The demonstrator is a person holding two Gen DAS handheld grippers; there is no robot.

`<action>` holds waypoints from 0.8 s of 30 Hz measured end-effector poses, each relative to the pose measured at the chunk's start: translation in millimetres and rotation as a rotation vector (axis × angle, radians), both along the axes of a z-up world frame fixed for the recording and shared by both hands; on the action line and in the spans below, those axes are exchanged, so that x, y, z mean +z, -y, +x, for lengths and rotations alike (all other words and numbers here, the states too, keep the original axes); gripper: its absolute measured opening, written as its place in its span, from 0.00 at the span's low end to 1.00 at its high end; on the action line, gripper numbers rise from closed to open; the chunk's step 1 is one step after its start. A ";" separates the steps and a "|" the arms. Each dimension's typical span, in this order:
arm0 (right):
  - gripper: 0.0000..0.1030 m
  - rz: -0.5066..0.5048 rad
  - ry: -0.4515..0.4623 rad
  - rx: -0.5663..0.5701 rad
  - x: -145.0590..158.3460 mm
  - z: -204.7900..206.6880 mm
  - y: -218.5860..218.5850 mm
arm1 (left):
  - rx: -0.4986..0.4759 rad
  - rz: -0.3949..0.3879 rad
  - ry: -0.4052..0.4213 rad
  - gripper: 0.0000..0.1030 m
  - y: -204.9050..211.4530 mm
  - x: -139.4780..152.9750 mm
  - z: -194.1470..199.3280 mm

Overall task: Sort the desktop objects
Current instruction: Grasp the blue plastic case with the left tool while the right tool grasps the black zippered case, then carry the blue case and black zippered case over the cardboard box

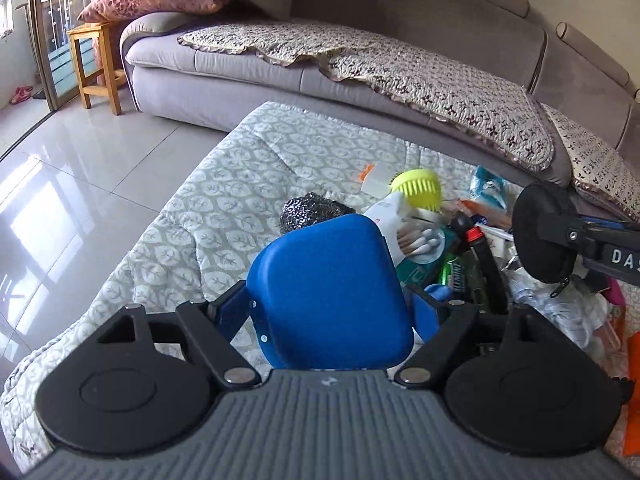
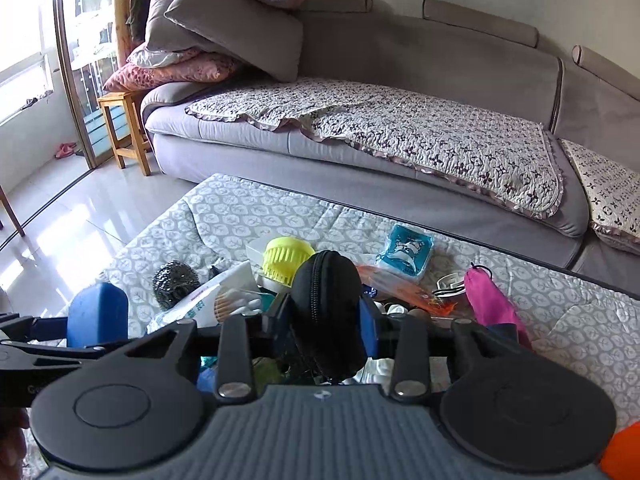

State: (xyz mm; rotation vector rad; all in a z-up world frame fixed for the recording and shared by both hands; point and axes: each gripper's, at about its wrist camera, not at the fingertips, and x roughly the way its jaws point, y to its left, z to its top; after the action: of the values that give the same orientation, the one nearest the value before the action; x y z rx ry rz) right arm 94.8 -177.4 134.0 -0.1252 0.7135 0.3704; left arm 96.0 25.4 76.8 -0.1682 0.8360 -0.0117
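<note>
Tools grip smooth rounded blue box [image 1: 328,292], black zippered pouch [image 2: 328,304].

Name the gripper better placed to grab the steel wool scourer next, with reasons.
Left, though neither is free. The left gripper holds the blue case beside the steel wool scourer; the right gripper grips the black zip pouch farther away.

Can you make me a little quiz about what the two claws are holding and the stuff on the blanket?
1. True or false: the left claw holds a blue box.
2. What does the right claw grip: A) yellow brush, B) black zip pouch, C) pink bag?
3. What shiny thing lies beside the yellow brush?

Key: 1 true. 2 B, the black zip pouch. 3 the steel scrubber.
</note>
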 end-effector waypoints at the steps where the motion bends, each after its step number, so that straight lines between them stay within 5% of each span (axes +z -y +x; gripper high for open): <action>1: 0.33 -0.001 0.003 -0.001 2.2 -2.1 -0.3 | 0.001 -0.002 0.001 0.80 5.6 1.6 3.6; 12: 0.33 -0.020 0.037 -0.047 29.4 -26.7 24.3 | -0.058 0.010 0.053 0.80 31.0 26.7 -9.7; 24: 0.33 -0.023 0.008 -0.178 46.2 -64.3 103.3 | -0.185 0.060 0.091 0.80 98.6 52.4 -38.2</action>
State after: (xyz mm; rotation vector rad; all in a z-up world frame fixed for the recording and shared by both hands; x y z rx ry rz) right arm 30.5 -280.7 180.2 -0.0844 0.7150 0.1919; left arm 57.8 -73.2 129.1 -0.0331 0.7575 -0.1667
